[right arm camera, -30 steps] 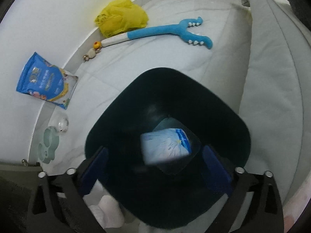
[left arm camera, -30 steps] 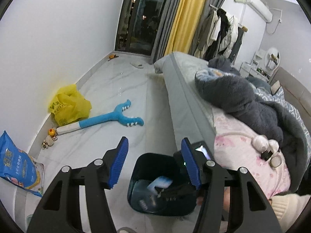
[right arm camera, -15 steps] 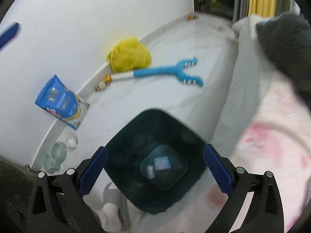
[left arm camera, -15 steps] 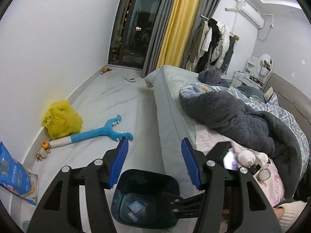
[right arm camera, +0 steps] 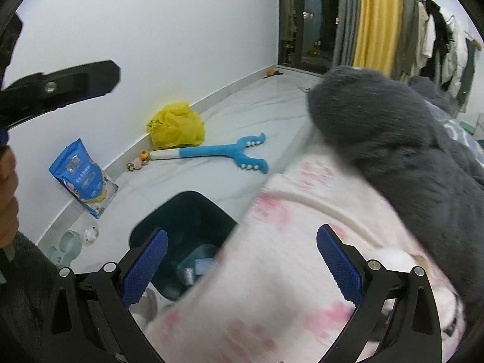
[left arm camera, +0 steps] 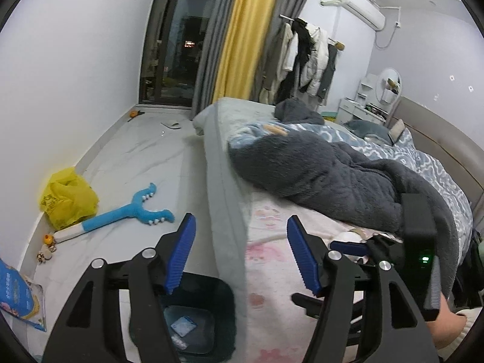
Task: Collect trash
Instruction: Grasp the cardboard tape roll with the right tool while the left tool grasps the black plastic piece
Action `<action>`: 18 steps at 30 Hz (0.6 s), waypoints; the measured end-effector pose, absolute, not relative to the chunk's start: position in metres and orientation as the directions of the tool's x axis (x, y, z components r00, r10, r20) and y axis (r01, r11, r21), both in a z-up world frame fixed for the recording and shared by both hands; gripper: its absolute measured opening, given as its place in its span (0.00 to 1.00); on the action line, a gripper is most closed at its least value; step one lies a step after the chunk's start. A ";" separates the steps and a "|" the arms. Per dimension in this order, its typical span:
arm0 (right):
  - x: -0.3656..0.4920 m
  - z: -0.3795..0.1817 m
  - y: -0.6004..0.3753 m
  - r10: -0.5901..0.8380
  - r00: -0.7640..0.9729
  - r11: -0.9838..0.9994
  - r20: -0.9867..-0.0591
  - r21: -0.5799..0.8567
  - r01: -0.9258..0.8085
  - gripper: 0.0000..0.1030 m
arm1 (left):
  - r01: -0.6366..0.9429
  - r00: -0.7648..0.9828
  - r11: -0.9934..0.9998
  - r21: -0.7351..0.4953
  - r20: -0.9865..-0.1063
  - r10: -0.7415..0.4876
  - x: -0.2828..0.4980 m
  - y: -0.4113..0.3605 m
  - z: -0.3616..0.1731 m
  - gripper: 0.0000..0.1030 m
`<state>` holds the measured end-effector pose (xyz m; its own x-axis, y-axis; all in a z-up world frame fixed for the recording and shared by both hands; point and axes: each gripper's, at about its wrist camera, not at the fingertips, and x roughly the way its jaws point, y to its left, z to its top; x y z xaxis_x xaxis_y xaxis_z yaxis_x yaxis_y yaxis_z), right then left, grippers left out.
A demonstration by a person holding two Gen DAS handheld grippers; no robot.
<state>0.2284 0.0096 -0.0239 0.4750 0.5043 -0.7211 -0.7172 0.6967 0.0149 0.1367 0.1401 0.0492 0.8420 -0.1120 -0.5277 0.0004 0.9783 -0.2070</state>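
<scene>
Moved: both grippers lifted from bin, now at 6 o'clock.
Left gripper: opening, empty.
Right gripper: apart, empty.

A home bedroom is showing: a bed is bearing blankets, clothes are hanging on a rack, curtains are covering the window.

Grey fleece blanket on the bed; blue plush toy on the floor
</scene>
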 end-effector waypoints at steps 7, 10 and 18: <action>0.219 -0.021 -0.056 0.454 0.532 0.716 -0.715 -0.063 -0.695 0.97 | 0.028 0.820 0.974 -0.226 -0.551 -0.152 0.155 0.111 0.039 0.68; 0.214 -0.019 -0.081 0.446 0.544 0.720 -0.711 -0.076 -0.690 0.93 | 0.040 0.805 0.971 -0.235 -0.568 -0.171 0.160 0.096 0.032 0.68; 0.206 -0.028 -0.134 0.409 0.566 0.736 -0.716 -0.108 -0.668 0.77 | 0.052 0.757 0.967 -0.251 -0.621 -0.202 0.174 0.065 0.011 0.69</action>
<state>0.2061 -0.1336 -0.0280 0.5663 0.4088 -0.7157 -0.6684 0.7359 -0.1085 0.1740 0.0652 0.0106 0.7574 -0.2020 -0.6209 0.0523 0.9667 -0.2506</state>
